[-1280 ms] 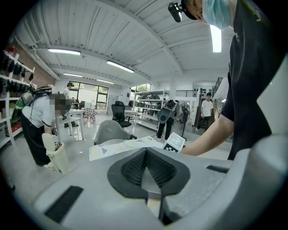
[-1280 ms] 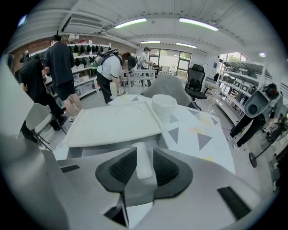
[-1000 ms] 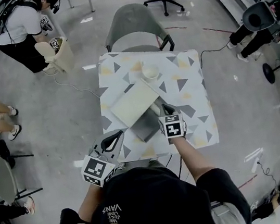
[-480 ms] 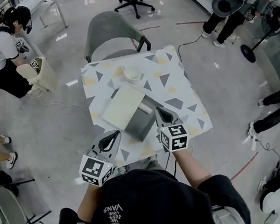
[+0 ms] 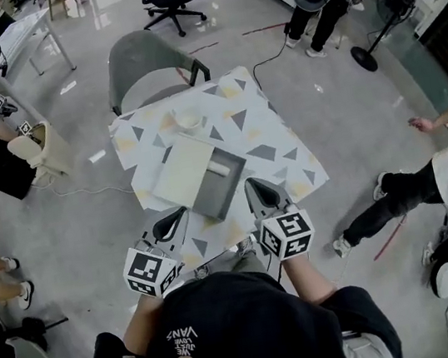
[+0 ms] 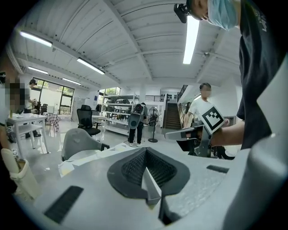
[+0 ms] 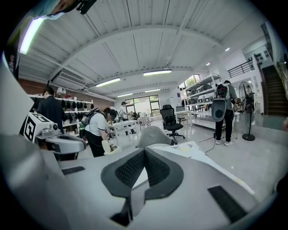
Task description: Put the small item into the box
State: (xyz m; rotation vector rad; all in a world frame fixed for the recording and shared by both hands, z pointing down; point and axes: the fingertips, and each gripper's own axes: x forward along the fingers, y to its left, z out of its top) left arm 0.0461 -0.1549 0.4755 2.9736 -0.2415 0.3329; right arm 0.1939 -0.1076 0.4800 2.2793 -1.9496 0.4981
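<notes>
Nearest the person, both tongs are clenched with nothing in them: the left tongs (image 5: 176,218) and right tongs (image 5: 254,187) hover over the table's (image 5: 279,145) near edge, either side of the open grey box (image 5: 216,194). The box's cream lid (image 5: 181,172) lies against its left side. A pale patch at the box's far end could be wall or contents (I cannot tell which). The small round item (image 5: 188,121) sits beyond the box and lid, near the far edge and slightly left of centre. The box stands between both tongs and the item. It is round, so no long axis matters. Neither hand looks clearly nearer. A chair (image 5: 141,56) stands behind the table.
</notes>
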